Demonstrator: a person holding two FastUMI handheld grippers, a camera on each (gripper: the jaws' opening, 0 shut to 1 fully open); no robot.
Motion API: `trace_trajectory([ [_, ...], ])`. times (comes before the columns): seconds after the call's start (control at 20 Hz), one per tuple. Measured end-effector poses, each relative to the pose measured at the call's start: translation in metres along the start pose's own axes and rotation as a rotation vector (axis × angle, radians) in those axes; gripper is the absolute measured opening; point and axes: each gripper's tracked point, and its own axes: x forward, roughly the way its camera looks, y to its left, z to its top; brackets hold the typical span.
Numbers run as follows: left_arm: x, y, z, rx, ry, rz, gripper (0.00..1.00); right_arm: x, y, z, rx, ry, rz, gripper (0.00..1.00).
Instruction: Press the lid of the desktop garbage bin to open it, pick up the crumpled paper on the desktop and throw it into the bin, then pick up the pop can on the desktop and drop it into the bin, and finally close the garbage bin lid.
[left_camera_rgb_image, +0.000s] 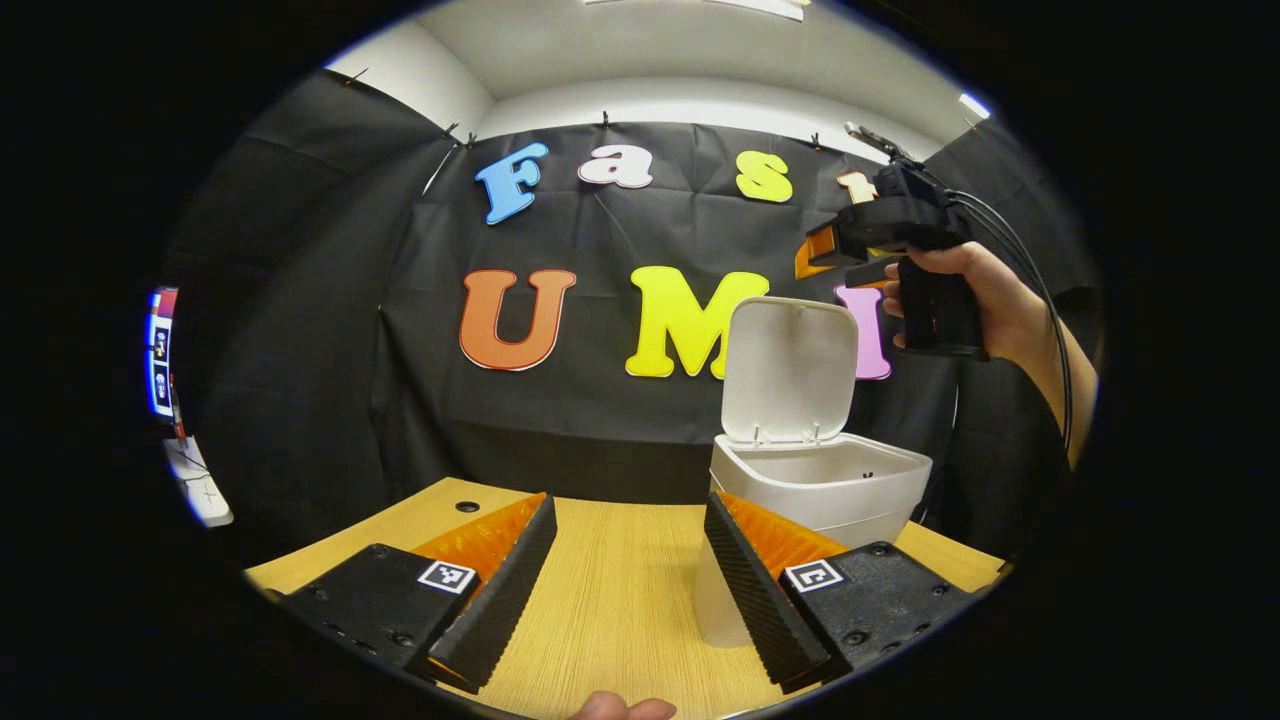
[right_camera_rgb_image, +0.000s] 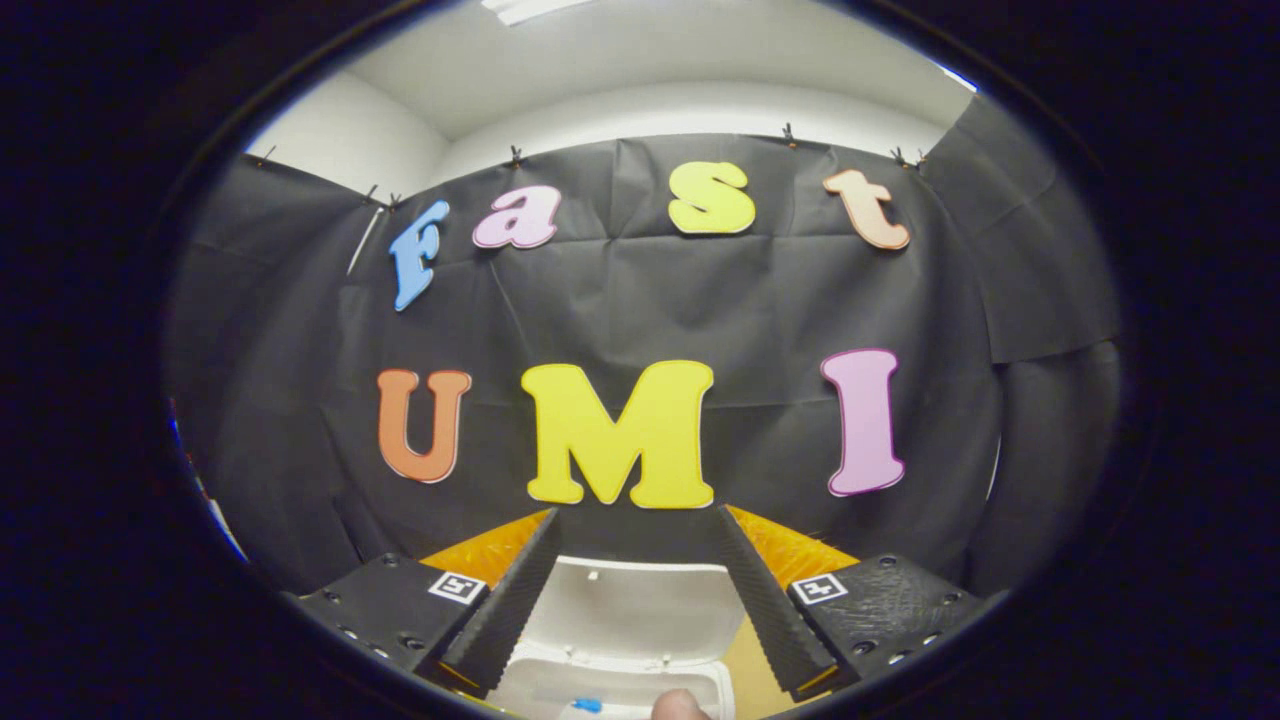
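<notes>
The white garbage bin (left_camera_rgb_image: 820, 490) stands on the wooden table (left_camera_rgb_image: 620, 590), right of centre, with its lid (left_camera_rgb_image: 790, 370) swung up and upright. My left gripper (left_camera_rgb_image: 628, 500) hovers low over the table, open, with nothing between its fingers; its right finger overlaps the bin's lower left side. A hand (left_camera_rgb_image: 1000, 300) holds my right gripper (left_camera_rgb_image: 825, 250) high above the bin. In the right gripper view that gripper (right_camera_rgb_image: 638, 512) is open, with the raised lid (right_camera_rgb_image: 640, 610) and the bin's mouth (right_camera_rgb_image: 530, 690) below it. A small blue bit (right_camera_rgb_image: 588, 705) lies inside the bin; what it is I cannot tell.
The table's back edge meets the black cloth wall. A small round hole (left_camera_rgb_image: 467, 506) sits in the table's far left corner. A lit screen (left_camera_rgb_image: 160, 350) is at the far left. A fingertip (left_camera_rgb_image: 625, 708) pokes in at the bottom edge.
</notes>
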Motion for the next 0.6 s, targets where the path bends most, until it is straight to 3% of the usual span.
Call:
trace_trajectory([
  [0.25,0.002,0.009,0.004,0.003,-0.007,0.018,0.96,0.023,-0.002,-0.016,0.001,0.046,-0.016,0.95],
  [0.6,0.003,0.006,0.001,-0.012,0.008,0.009,0.96,0.024,0.007,-0.028,-0.011,0.08,0.003,0.96],
])
